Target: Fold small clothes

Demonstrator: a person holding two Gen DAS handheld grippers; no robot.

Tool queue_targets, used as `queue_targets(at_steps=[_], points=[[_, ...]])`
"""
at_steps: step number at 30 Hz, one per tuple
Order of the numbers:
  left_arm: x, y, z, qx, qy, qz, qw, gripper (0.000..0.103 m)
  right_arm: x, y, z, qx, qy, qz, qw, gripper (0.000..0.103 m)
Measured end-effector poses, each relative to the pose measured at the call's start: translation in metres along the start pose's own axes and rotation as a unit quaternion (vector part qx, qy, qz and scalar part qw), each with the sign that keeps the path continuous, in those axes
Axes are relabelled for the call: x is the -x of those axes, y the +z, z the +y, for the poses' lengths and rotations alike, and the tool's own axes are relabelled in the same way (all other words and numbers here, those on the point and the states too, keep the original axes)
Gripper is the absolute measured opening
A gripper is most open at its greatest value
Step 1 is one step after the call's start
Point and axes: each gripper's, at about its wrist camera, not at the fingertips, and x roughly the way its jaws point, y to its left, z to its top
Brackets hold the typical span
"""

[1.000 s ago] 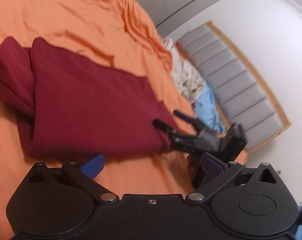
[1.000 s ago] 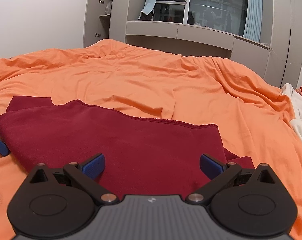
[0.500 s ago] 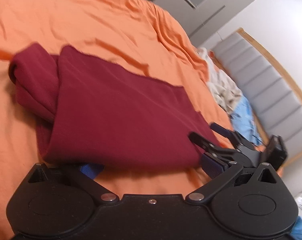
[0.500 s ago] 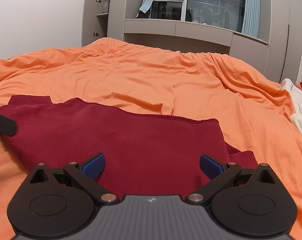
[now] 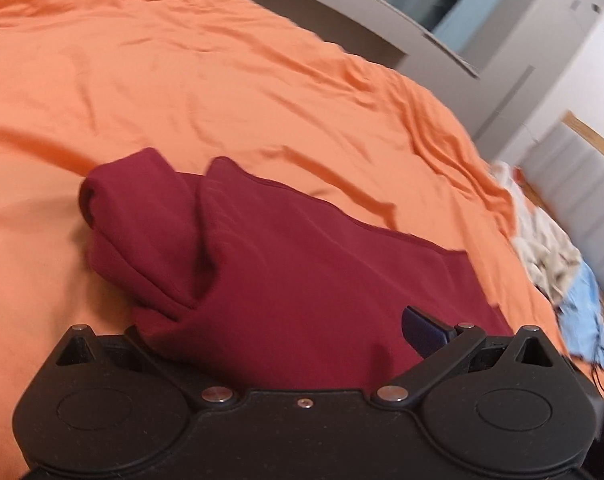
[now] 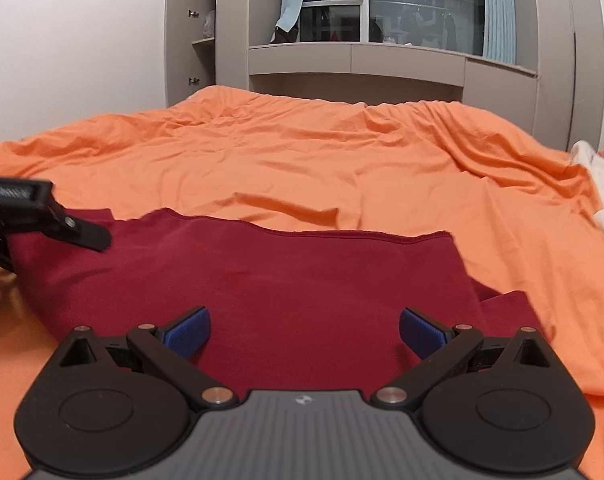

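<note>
A dark red garment [image 5: 302,280] lies folded on the orange bedsheet [image 5: 181,80], with a rolled sleeve bunched at its left end [image 5: 133,216]. My left gripper [image 5: 297,332] is open at the garment's near edge. Its right blue pad [image 5: 422,330] rests on the cloth, and its left finger is hidden under the fold. In the right wrist view the same garment [image 6: 281,272] spreads flat ahead. My right gripper [image 6: 304,332] is open just above its near part, with nothing pinched. The left gripper [image 6: 73,230] shows at the garment's left edge.
A heap of white and beige clothes [image 5: 550,256] and a light blue piece [image 5: 582,312] lie at the bed's right side, by a grey padded headboard [image 5: 582,172]. Grey cabinets and a dark window [image 6: 382,60] stand beyond the bed. White cloth [image 6: 602,188] lies at far right.
My left gripper has pushed forward into the garment's left near edge, and cloth now covers its left finger. The right gripper has stayed in place and tilted up slightly.
</note>
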Motion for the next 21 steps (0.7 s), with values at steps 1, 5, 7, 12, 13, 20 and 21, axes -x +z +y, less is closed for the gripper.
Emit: queue_targets(at_steps=[1,5,7,12,13,20,21], points=[[-0.002,0.001,0.0,0.005,0.007,-0.002,1.0,0.102,-0.001,0.0,0.0,-0.005,0.007,0.001,1.0,0.103],[-0.007,0.002,-0.004,-0.002,0.024,-0.001,0.9997,0.102,-0.006,0.002,0.003,-0.033,0.023,0.009,0.999,0.103],[-0.009,0.001,-0.005,-0.01,0.028,0.0,0.9996,0.102,-0.011,0.004,0.005,-0.045,0.02,0.014,0.999,0.103],[-0.01,-0.001,-0.002,-0.017,0.026,0.0,0.9995,0.102,-0.014,0.003,0.019,-0.022,0.009,0.011,1.0,0.103],[-0.009,-0.002,-0.002,-0.017,0.026,0.0,0.9995,0.102,-0.015,0.001,0.022,-0.014,0.004,0.013,1.0,0.103],[-0.01,-0.003,-0.001,-0.02,0.028,-0.001,0.9994,0.102,-0.024,-0.016,0.041,0.027,-0.023,0.021,0.999,0.103],[-0.01,-0.004,-0.002,-0.022,0.029,-0.001,0.9993,0.102,-0.024,-0.016,0.041,0.028,-0.023,0.02,0.999,0.103]])
